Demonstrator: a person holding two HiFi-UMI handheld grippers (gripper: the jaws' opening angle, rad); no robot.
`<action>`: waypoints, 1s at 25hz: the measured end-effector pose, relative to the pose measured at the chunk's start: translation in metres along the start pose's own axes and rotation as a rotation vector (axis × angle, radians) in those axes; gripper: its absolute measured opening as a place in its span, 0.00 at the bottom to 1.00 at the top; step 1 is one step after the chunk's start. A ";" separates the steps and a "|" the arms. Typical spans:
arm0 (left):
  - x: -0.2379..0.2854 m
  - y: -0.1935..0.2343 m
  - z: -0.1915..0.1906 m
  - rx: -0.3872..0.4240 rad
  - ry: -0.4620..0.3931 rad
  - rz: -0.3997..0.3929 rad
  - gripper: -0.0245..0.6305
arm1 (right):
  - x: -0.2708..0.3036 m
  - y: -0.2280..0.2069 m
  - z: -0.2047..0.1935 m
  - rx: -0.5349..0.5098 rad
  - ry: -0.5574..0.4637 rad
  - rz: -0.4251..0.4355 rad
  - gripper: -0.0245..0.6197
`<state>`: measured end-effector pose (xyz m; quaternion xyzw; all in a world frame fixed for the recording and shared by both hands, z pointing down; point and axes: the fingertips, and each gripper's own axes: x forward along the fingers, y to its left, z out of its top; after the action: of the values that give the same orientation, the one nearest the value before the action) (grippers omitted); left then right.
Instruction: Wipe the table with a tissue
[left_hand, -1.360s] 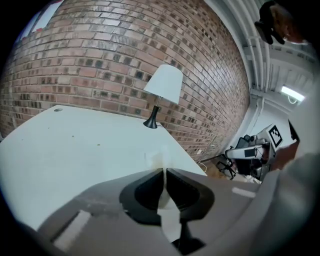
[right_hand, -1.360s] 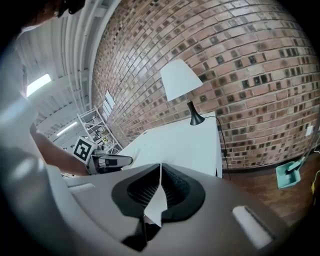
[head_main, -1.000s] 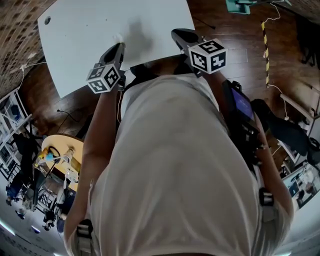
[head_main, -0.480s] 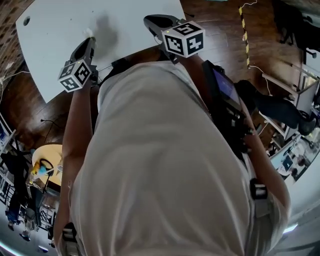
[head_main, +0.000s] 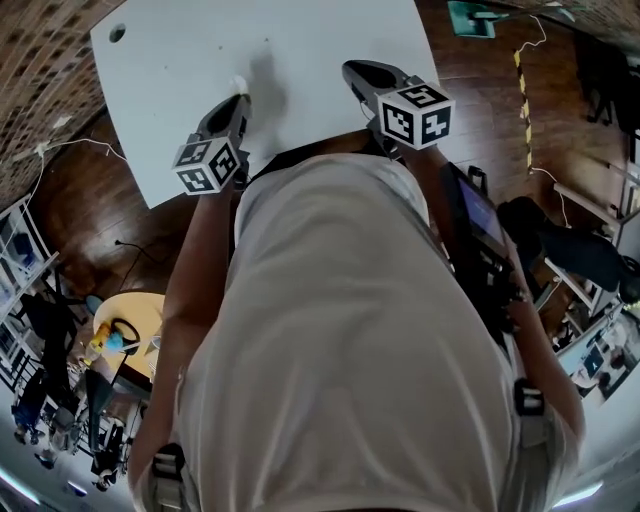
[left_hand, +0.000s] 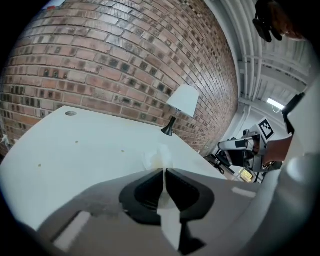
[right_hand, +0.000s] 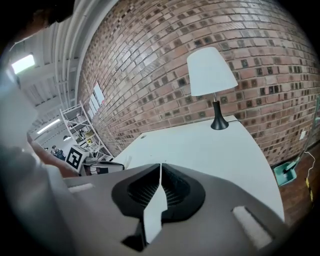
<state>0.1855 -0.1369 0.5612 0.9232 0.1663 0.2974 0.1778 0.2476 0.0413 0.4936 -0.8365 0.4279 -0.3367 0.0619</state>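
Note:
The white table (head_main: 300, 40) fills the top of the head view. My left gripper (head_main: 240, 97) hangs over the table's near edge, shut on a small crumpled white tissue (head_main: 240, 83) that sticks out past its tips. In the left gripper view the tissue (left_hand: 156, 157) shows just beyond the closed left gripper (left_hand: 164, 170), resting on or just above the table (left_hand: 75, 150). My right gripper (head_main: 355, 68) is over the near edge further right. In the right gripper view the right gripper (right_hand: 160, 165) is shut with nothing between its jaws.
A lamp with a white shade (right_hand: 212, 75) stands at the table's far corner by the brick wall (left_hand: 100, 60). A cable hole (head_main: 117, 32) is in the far left corner. Wooden floor, cables and a yellow round table (head_main: 125, 320) surround it.
The head view has swayed left and then back. Both grippers keep about the same places over the table's near edge, and the tissue stays in the left gripper.

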 end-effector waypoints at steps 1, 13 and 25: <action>-0.002 0.005 -0.001 0.005 0.008 -0.009 0.08 | 0.006 0.005 -0.001 0.003 0.000 -0.004 0.06; -0.025 0.034 -0.010 0.017 0.058 -0.080 0.08 | 0.037 0.061 -0.009 0.009 -0.003 -0.015 0.06; -0.002 0.022 -0.010 0.011 0.119 -0.111 0.08 | 0.030 0.049 -0.018 0.040 0.008 -0.024 0.06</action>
<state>0.1824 -0.1544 0.5777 0.8943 0.2293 0.3403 0.1787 0.2160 -0.0086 0.5035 -0.8388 0.4113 -0.3491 0.0732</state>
